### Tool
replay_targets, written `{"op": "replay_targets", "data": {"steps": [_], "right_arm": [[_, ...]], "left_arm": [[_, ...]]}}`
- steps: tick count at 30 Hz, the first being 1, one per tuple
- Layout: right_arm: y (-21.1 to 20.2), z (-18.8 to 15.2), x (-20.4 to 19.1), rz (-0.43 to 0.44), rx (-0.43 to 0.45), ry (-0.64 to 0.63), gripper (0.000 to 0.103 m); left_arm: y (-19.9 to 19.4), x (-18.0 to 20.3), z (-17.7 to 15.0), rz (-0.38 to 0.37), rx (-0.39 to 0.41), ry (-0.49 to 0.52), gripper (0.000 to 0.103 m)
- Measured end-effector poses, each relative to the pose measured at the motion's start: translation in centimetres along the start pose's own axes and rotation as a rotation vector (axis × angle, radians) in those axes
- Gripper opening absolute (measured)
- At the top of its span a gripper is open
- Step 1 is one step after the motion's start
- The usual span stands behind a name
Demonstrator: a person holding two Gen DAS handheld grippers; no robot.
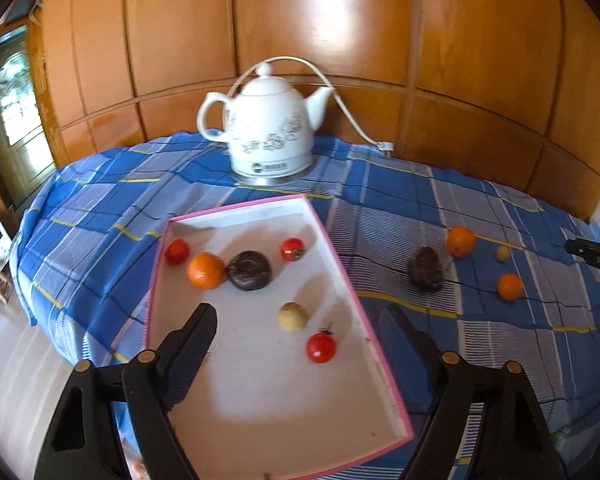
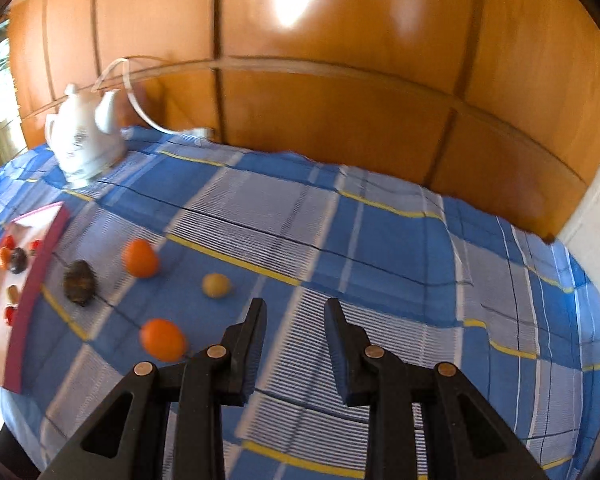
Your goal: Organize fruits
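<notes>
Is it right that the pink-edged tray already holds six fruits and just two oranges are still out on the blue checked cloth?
Not quite. The pink-edged tray does hold six fruits, but four pieces remain on the blue checked cloth, not just two: two oranges, a dark fruit and a small pale fruit. The left wrist view shows all four.

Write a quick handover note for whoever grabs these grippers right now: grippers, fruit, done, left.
Left gripper: open, empty, over the tray.
Right gripper: jaws narrow, empty, above the cloth.
Done: six pieces lie in the tray.
Left: four on the cloth: far orange, near orange, dark fruit, small yellow fruit.
</notes>
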State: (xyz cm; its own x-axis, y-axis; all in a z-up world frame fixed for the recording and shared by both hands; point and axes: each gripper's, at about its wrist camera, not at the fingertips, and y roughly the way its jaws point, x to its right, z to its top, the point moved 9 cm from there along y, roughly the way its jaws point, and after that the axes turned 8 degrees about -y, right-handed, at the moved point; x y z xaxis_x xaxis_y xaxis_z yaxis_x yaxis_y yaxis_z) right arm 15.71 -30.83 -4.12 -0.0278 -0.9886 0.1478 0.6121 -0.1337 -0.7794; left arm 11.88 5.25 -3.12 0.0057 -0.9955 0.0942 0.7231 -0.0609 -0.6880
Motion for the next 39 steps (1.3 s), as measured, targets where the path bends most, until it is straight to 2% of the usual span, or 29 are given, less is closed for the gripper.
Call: {"op": "replay_targets", "data": {"steps": [3,7,13,19,20,23,30,31,32,35,39], "right_arm": [[0.5,-0.6,1.0,0.016,-0.027,0.066,0.030],[0.5,-0.7,0.6,0.071,-0.037,0.111,0.030],[0.5,-0.5,-0.7,0.150,-0.047,0.150,0.030],[0.1,-0.3,-1.3,0.204,-0.044,0.180,0.030],[0.0,-0.2,-1.4,0.211,-0.042,0.182,0.030],[-0.2,-0.1,-1.7,0.219,-0.037,0.177,0.030],[-0.2,0.1,-1.7,0.229,-0.034,0.180,0.031],[-0.1,0.1,-1.8,0.227,-0.035,0.178,0.031],[-0.1,0.1,-1.7,0.223,-0.035,0.177,0.031],[-0.1,0.0,-1.8,0.221,-0.036,0.170,0.031],[0.1,-0.1,-2.0,0.222,-0.043,0.162,0.031]], "left_arm": [[0.5,1.6,-0.2,-0.032,-0.024,0.026,0.077],[1.2,3.9,-0.4,-0.089,-0.074,0.059,0.064],[3.1,6.7,0.3,-0.146,-0.141,0.059,0.059],[6.0,10.4,0.8,-0.178,-0.192,0.126,0.060],[6.6,11.0,0.8,-0.177,-0.202,0.142,0.062],[8.5,12.6,0.6,-0.170,-0.220,0.190,0.068],[12.9,13.9,-0.2,-0.128,-0.288,0.230,0.068],[13.4,13.9,-0.3,-0.134,-0.300,0.223,0.061],[13.7,14.1,-0.6,-0.151,-0.315,0.218,0.046],[13.7,14.3,-0.7,-0.174,-0.305,0.210,0.045],[11.8,14.6,-1.6,-0.220,-0.283,0.201,0.044]]}}
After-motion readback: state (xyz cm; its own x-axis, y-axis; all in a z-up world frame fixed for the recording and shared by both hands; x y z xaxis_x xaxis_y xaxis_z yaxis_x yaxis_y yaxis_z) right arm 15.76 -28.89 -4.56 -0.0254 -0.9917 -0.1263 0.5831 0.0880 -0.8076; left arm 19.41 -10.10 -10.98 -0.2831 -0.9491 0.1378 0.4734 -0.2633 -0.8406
